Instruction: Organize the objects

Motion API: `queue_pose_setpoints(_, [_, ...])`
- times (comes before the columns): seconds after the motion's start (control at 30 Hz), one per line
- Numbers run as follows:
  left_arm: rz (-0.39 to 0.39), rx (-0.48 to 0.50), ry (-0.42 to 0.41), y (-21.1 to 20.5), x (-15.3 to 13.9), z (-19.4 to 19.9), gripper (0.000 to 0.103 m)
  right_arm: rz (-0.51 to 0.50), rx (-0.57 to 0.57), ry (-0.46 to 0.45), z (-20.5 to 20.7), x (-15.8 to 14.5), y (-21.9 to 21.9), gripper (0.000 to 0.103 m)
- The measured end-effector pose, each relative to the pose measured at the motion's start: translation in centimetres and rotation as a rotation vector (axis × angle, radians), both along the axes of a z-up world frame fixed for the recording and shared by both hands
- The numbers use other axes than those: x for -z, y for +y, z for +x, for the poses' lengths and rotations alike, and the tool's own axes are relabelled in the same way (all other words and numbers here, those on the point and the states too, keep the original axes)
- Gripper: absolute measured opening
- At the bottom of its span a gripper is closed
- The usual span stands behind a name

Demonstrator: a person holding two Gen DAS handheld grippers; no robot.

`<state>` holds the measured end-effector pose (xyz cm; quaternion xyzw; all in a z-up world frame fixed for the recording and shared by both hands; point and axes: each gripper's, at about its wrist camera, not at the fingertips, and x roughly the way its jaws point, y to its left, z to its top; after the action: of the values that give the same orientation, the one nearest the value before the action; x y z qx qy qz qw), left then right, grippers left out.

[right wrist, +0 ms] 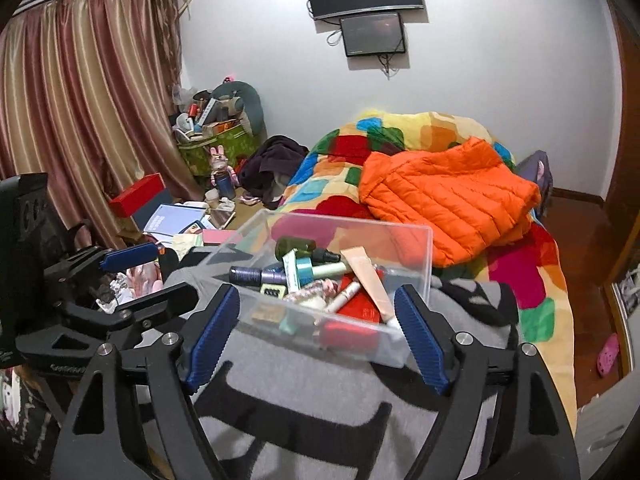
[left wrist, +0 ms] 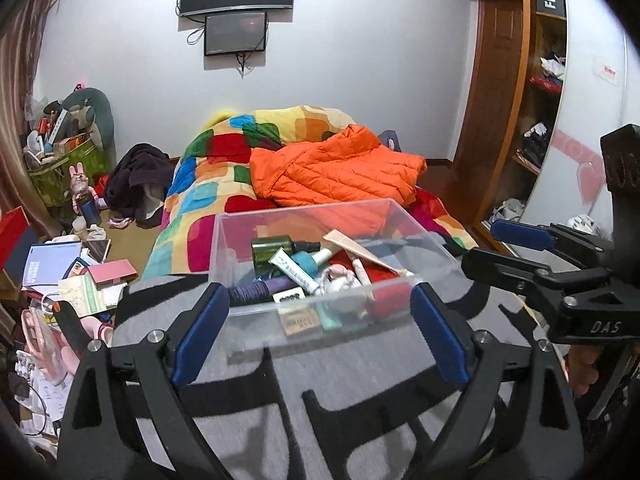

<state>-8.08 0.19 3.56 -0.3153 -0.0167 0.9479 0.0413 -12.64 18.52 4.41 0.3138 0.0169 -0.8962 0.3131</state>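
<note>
A clear plastic box (left wrist: 256, 240) sits on a grey and black blanket (left wrist: 352, 384) at the foot of the bed. It holds several cosmetics: a green bottle (left wrist: 276, 249), a teal bottle (left wrist: 310, 261), tubes and a red item. My left gripper (left wrist: 320, 332) is open, its blue pads on either side of the box's near wall, holding nothing. My right gripper (right wrist: 320, 334) is open before the same box (right wrist: 416, 256), holding nothing. Each gripper shows in the other's view, the right one (left wrist: 516, 246) and the left one (right wrist: 140, 268).
An orange puffer jacket (left wrist: 340, 172) lies on a multicoloured quilt (left wrist: 208, 188) behind the box. Books, boxes and clutter (left wrist: 68, 268) cover the floor at left. A wardrobe (left wrist: 536, 92) stands at right, curtains (right wrist: 80, 100) at left, two screens (left wrist: 236, 0) on the wall.
</note>
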Motion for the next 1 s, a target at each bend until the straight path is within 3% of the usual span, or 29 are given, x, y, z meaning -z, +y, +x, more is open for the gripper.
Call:
queue_pose_setpoints(0.47, [0.023,-0.008,-0.054,0.3,2.5,0.5,0.095,0.01,0.021,-0.034,1.2,2.3,0.4,0.077])
queue_pose_setpoints(1.0, [0.022,-0.005,-0.057,0.2,2.8,0.5,0.095,0.011,0.025,-0.046,0.9,2.7,0.2,0.077])
